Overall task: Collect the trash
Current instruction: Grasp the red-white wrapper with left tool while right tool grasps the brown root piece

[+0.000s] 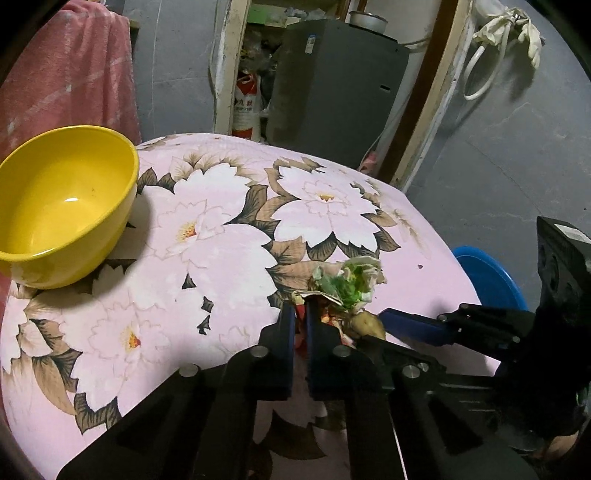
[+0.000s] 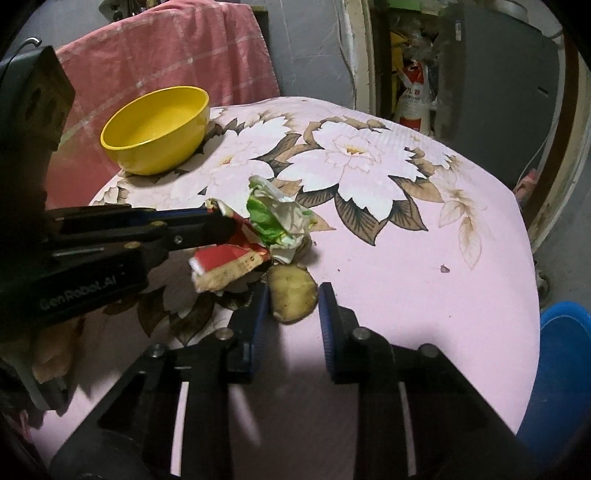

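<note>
glossy plastic bowl (image 2: 157, 129) on smooth floral cloth (image 2: 406, 258); crumpled paper wrapper (image 2: 280, 218), torn card scrap (image 2: 225, 264), rough matt peel (image 2: 291, 293); shiny blue plastic bin (image 2: 561, 369).

Domestic premises, prob. a lived-in back room or kitchen area. Evidence: table (image 2: 424, 266) w/ pink floral cloth; yellow bowl (image 2: 157, 129) on it; pink towel (image 2: 166, 48) hung behind. Grey rough walls (image 1: 517, 129). Doorway (image 1: 229, 66) opens to cluttered storage w/ printed sack (image 1: 245, 107) and grey appliance (image 1: 332, 81), a pot (image 1: 367, 18) on top. Gloves (image 1: 513, 29) and white hose (image 1: 480, 70) hang on wall. Blue tub (image 2: 561, 369) on floor.
</note>
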Demonstrator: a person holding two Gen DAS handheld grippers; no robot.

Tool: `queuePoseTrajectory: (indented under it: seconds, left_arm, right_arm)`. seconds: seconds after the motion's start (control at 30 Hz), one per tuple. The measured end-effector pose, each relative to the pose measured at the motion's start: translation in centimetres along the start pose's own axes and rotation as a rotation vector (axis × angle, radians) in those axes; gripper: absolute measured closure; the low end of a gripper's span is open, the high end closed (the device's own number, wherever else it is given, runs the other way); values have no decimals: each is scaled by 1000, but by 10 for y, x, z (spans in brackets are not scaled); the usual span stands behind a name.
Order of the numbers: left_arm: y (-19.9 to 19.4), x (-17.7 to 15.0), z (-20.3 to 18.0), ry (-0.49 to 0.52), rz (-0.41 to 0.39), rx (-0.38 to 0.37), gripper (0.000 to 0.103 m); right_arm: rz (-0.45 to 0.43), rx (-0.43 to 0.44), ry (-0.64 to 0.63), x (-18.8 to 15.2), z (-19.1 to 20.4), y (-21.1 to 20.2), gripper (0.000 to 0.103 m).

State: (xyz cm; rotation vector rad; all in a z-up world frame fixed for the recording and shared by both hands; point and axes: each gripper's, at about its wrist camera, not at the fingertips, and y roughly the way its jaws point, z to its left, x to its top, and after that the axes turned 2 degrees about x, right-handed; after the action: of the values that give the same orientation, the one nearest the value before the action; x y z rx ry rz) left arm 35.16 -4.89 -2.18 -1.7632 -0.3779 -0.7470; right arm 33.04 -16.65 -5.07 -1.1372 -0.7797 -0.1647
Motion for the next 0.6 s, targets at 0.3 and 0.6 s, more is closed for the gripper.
queuePoseTrajectory:
  seconds: [0.3, 0.6]
  left_arm:
    - [-18, -11, -4, -8, -18, 22, 101]
    - [-43, -18, -14, -29, -52, 22, 101]
  right_arm:
    - [-52, -4, 39, -6, 3, -21, 76]
    - [-128, -34, 44, -13, 8, -61, 76]
